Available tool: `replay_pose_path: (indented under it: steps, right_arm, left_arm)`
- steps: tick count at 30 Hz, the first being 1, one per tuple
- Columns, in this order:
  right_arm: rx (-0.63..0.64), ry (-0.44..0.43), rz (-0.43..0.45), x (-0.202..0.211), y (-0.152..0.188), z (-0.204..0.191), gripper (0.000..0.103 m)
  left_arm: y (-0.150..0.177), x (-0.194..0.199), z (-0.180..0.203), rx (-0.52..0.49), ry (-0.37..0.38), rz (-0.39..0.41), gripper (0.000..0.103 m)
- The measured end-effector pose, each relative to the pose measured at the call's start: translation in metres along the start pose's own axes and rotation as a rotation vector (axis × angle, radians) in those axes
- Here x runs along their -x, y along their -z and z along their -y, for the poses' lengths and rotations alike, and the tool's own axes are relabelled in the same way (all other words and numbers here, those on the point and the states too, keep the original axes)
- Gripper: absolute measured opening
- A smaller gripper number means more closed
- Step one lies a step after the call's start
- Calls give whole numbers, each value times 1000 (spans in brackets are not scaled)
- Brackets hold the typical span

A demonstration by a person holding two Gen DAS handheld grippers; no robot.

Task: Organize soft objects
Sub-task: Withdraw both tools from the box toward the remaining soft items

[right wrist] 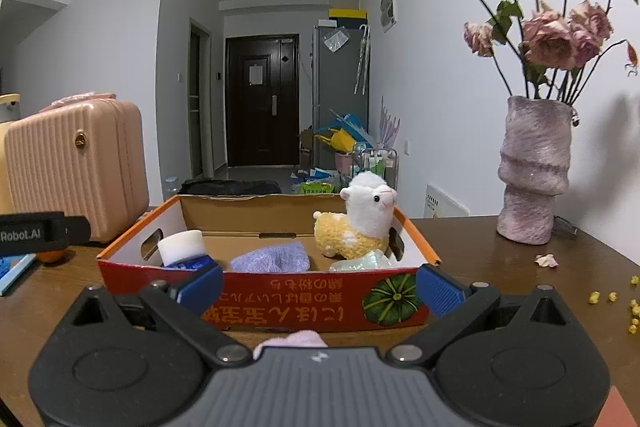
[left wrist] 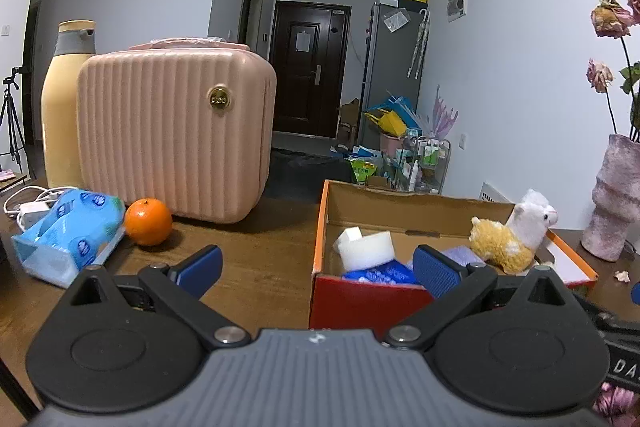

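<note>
left wrist view: fuzzy yellow-and-white plush alpaca (left wrist: 510, 233) sits upright in the cardboard box (left wrist: 362, 301), beside a white foam block (left wrist: 366, 245). left gripper (left wrist: 316, 267) spread wide, empty, box just ahead on its right.

right wrist view: right gripper (right wrist: 318, 283) wide, empty; box directly ahead holds alpaca, knitted lilac piece (right wrist: 272, 259), foam.

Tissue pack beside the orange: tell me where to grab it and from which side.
Take the tissue pack across its narrow width at mid-length, coming down from above with the open left gripper. It lies flat, soft and long, with the orange at its far end.
</note>
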State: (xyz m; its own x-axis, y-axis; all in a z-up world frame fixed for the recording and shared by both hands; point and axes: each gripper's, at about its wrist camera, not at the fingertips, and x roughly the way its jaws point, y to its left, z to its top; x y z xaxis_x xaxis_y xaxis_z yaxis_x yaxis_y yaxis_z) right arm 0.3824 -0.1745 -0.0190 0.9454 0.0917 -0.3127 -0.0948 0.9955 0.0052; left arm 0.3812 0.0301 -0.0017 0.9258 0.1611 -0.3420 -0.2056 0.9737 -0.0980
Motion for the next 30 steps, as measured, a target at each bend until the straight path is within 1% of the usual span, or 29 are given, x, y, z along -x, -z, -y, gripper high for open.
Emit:
replay_pose_path:
  steps: [17, 24, 30]
  right_arm:
    - [17, 22, 30, 76, 33, 16, 103]
    - [-3, 19, 10, 100, 48, 29, 103]
    - [-13, 28, 12, 118, 57, 39, 103]
  left_arm:
    - [30, 61, -5, -25, 23, -42, 103]
    - [45, 82, 0, -54, 34, -55, 103]
    - [56, 99, 4, -65, 45, -71, 103]
